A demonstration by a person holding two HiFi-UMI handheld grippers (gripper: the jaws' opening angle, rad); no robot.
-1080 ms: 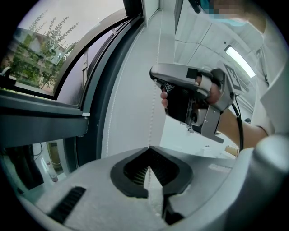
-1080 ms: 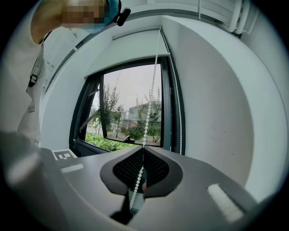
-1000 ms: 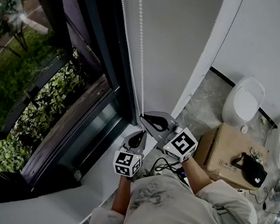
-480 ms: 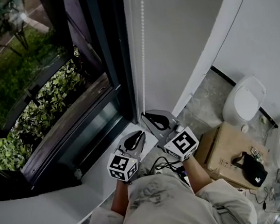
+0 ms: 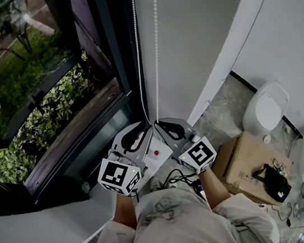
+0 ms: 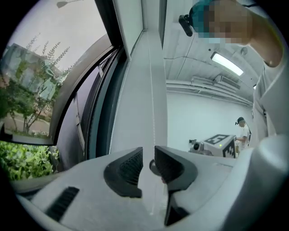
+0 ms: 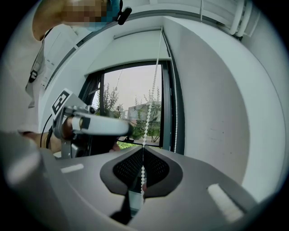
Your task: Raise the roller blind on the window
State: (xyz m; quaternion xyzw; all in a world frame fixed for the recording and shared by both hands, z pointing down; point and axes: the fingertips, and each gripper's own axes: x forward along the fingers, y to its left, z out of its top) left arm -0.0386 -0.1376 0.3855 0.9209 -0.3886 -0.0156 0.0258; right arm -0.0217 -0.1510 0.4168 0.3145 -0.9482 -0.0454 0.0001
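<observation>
Lower centre: right gripper (image 7: 142, 158) clamped on the bead chain (image 7: 149, 107); left gripper (image 6: 148, 155) parted (jaws just opening), holding nothing.

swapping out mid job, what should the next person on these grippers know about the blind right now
Left gripper: jaws have just been opening, nothing between them, close to the chain.
Right gripper: shut on the bead chain.
Blind: covers only the top of the window.
Done: blind looks partly up.
To do: probably regrip the chain with the left gripper and pull until the blind is fully up.
</observation>
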